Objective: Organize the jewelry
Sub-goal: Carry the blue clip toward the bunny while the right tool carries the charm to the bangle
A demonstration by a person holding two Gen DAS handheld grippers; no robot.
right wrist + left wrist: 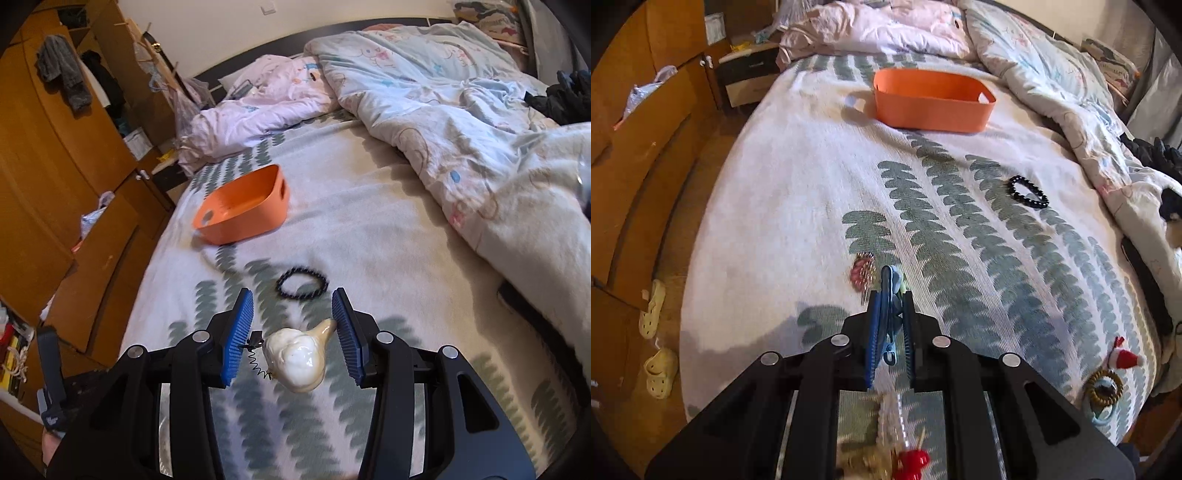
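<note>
While my left gripper pinched the blue hair clip and my right gripper clamped the cream clip, I judged both needed level carrying toward the orange basket at twelve o'clock.

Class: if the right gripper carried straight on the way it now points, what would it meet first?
Probably the black bead bracelet on the bedspread, directly ahead of the right gripper; depth is uncertain.
</note>
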